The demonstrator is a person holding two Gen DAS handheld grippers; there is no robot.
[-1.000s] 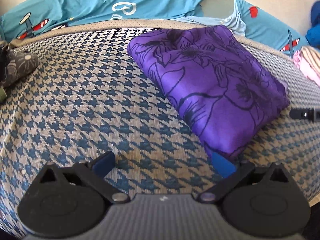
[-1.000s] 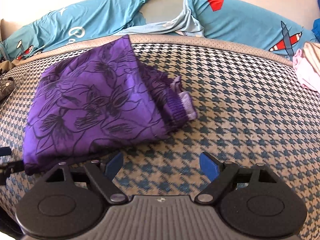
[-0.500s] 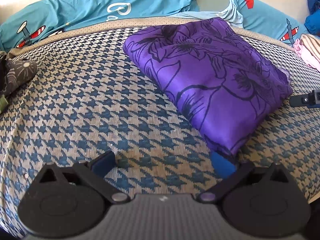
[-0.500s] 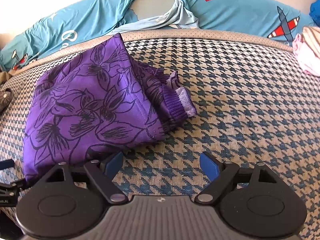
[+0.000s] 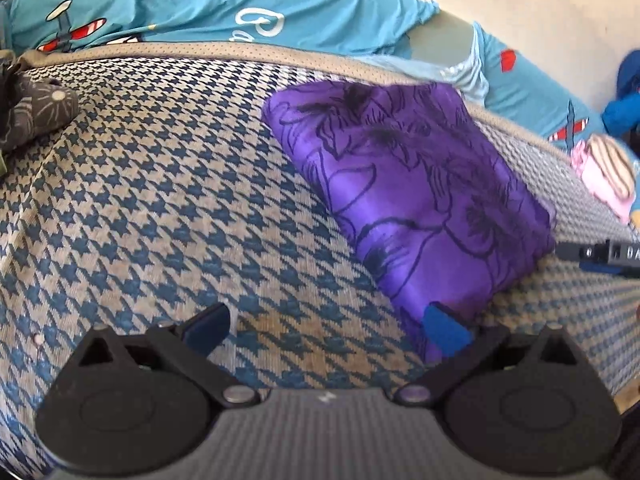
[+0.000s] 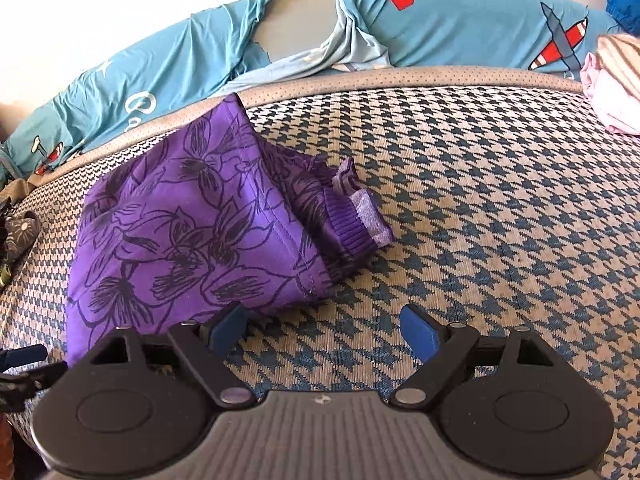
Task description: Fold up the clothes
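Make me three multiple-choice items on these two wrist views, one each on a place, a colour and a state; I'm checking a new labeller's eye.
1. Where does the folded purple garment lie?
A. on the houndstooth cushion
B. on the teal airplane-print sheet
C. on the pink clothes

2. What colour is the flower print on the garment?
A. white
B. dark, near black
C. red

3. How do the fingers of the right gripper stand?
A. closed on the garment
B. closed on nothing
C. spread apart, holding nothing

Answers:
1 A: patterned cushion shows on all sides of it, with the sheet behind the cushion's edge.
2 B: dark outlined flowers cover the purple cloth.
3 C: bare cushion shows between the two blue fingers.
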